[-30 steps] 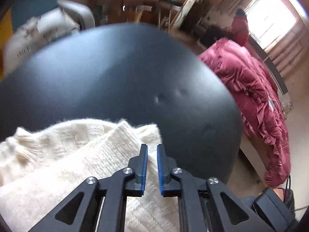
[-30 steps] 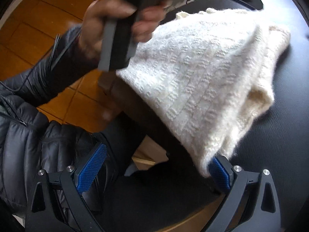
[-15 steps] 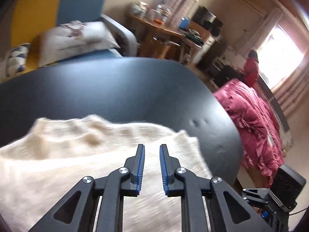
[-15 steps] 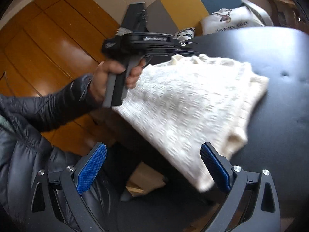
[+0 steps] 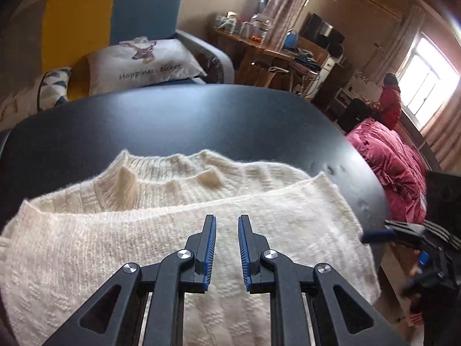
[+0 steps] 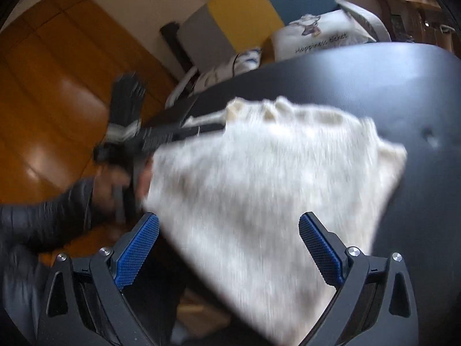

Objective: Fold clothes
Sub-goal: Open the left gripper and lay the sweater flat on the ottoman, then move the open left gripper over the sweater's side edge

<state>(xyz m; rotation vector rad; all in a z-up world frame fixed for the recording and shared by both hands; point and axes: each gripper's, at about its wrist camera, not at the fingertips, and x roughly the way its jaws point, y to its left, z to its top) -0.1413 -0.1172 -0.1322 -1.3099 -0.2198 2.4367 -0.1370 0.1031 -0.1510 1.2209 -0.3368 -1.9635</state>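
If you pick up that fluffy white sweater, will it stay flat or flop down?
Probably flop: the sweater is soft knit, already bunched into folds, and its near edge droops off the black table. It looks light for its bulk. The fuzzy yarn likely grips rather than slips.

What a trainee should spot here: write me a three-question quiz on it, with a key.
1. True or false: the cream sweater hangs over a chair back.
2. The jaws of the right gripper are: A) shut on the sweater, B) wide open, C) out of view.
3. Fill in: the pillow behind the black table carries a drawing of a ____ head.

Key: 1. False, it lies on the black table. 2. B. 3. Deer.
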